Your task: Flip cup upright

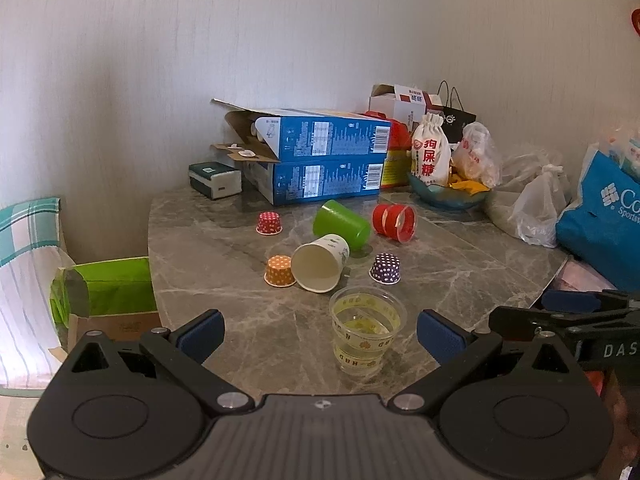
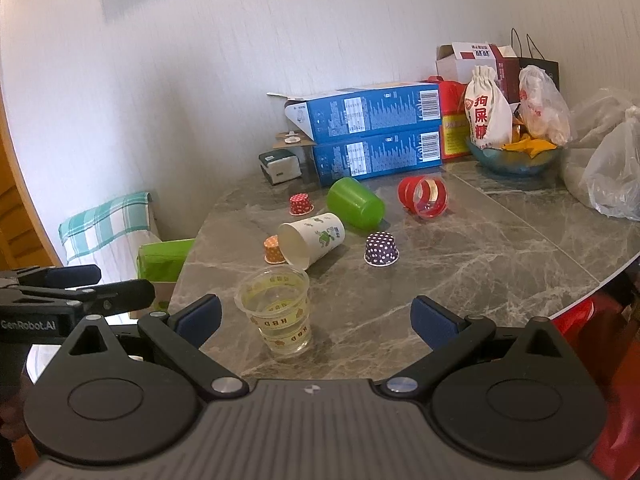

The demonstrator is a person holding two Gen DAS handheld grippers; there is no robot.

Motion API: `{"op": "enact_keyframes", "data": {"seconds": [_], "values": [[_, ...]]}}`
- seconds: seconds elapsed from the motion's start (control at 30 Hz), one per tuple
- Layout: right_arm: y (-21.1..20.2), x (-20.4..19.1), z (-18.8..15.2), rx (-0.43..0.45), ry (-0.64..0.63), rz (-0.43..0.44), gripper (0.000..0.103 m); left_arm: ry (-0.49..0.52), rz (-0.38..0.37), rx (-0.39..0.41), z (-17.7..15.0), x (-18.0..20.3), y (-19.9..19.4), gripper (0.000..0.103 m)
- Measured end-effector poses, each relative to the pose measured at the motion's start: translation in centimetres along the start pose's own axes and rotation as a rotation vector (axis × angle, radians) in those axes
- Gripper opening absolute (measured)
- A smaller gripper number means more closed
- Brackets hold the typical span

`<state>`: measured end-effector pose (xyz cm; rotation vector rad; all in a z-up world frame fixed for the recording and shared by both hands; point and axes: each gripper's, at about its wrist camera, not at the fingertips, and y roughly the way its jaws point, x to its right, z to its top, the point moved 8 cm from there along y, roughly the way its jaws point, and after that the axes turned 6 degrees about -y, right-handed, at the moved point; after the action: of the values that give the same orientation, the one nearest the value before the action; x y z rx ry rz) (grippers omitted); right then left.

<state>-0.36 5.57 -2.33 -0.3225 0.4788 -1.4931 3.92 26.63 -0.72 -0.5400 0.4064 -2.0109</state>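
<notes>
Clear cup (image 1: 366, 330) upright on bench (image 1: 224, 256). Both jaws wide open, empty. Next: paper cup (image 1: 320, 262) on its side; grasp wall, rotate upright.

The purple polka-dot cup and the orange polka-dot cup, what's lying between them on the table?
The white paper cup lies on its side between the orange polka-dot cup and the purple polka-dot cup, its open mouth beside the orange one. Both wrist views show it.

right gripper (image 2: 316, 318) spread wide at the bottom of the frame; clear cup (image 2: 280, 314) upright at lower centre, paper cup (image 2: 310, 238) on its side just above it.
</notes>
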Motion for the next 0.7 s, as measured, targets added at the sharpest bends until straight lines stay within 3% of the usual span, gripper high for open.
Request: {"op": "enact_keyframes", "data": {"seconds": [0.7], "values": [[-0.06, 0.36, -0.26, 0.006, 0.005, 0.002, 0.102, -0.013, -0.016, -0.005, 0.04, 0.63, 0.28, 0.103]]}}
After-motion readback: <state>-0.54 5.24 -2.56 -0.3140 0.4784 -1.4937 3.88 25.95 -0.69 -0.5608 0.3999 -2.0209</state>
